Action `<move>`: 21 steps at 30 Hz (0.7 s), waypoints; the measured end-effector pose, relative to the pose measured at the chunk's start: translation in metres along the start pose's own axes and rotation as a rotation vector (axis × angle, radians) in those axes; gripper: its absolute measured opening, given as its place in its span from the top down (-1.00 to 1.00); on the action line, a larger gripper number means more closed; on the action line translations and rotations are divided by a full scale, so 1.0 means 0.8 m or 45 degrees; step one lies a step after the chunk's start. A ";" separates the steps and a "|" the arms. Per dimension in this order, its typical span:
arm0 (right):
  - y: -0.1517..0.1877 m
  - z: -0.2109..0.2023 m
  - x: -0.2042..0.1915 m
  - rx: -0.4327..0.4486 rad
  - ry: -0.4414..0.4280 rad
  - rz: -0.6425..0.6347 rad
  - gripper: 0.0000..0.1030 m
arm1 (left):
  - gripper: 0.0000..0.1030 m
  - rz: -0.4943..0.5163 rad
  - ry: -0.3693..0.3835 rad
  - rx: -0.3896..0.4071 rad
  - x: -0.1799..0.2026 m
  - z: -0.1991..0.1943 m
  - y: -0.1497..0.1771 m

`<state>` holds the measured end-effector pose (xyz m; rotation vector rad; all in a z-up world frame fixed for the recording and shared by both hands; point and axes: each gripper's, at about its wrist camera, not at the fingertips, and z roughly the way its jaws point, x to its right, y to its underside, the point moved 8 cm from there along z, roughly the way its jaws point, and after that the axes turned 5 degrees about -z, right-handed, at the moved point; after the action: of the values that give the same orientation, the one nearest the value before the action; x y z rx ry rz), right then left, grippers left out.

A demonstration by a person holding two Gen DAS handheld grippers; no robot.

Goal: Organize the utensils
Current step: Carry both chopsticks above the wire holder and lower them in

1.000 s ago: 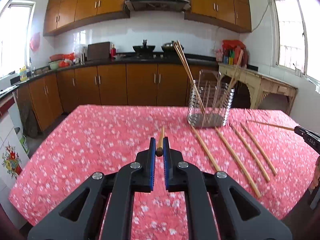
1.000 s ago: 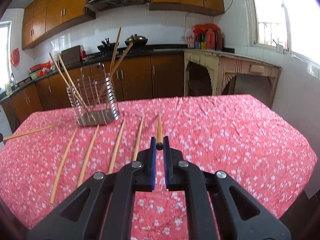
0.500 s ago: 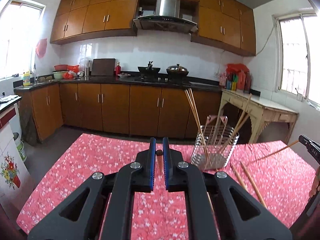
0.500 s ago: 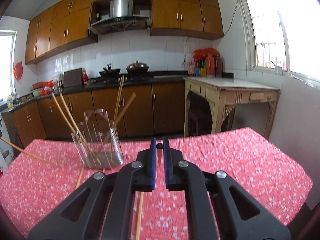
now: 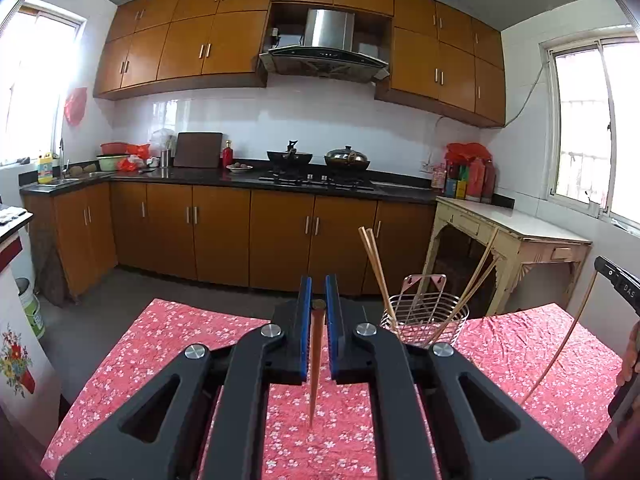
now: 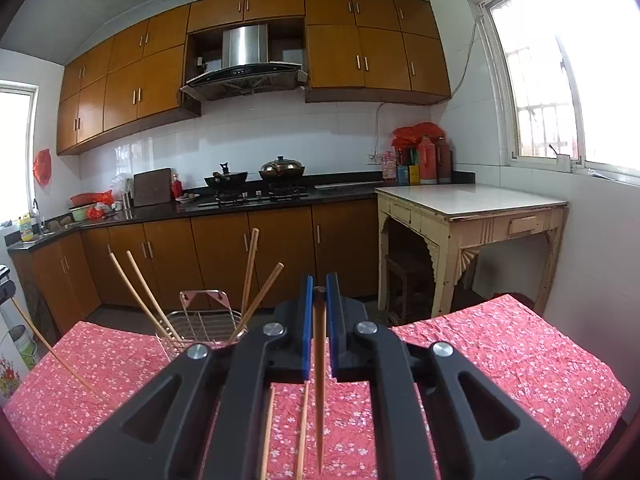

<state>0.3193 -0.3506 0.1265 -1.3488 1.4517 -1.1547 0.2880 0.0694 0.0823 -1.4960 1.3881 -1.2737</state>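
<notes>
Chopsticks, one per gripper, now hang tip-down over the table (image 5: 168, 344). The left gripper (image 5: 319, 312) is nearly closed, its blue pads pinching the thick end of a chopstick (image 5: 316, 364) whose thin tip points at the red floral cloth. The right gripper (image 6: 319, 312) is likewise nearly closed on the thick end of a second chopstick (image 6: 319, 384), also hanging tip-down.

Change over the last second: both chopsticks earlier pointed forward and lay low over the cloth; both grippers have since risen and pitched up, so each stick has swung to near vertical and the cloth has dropped toward the bottom of each view. In the left view the right gripper's stick (image 5: 560, 344) appears at the right edge as a slanted line; in the right view the left one (image 6: 48, 348) shows likewise at the left edge.

Meaning for the task: the lift and turn appear complete, and both sticks seem ready for insertion. The wire holder (image 5: 424, 320) stands at the far side of the table, ahead and right of the left gripper, ahead and left of the right one (image 6: 200, 328). It already contains four chopsticks leaning against its rim. Two loose chopsticks (image 6: 267, 432) lie on the cloth below the right gripper, so further picks probably follow. Each tip must clear the rim before descent.
</notes>
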 end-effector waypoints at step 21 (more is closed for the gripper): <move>-0.070 0.008 -0.038 0.095 -0.139 0.016 0.85 | 0.87 -0.008 0.120 0.026 0.046 0.014 -0.052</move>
<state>0.3418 -0.3209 0.1785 -1.3288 1.3252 -1.0990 0.3073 0.0392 0.1255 -1.4441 1.4273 -1.3736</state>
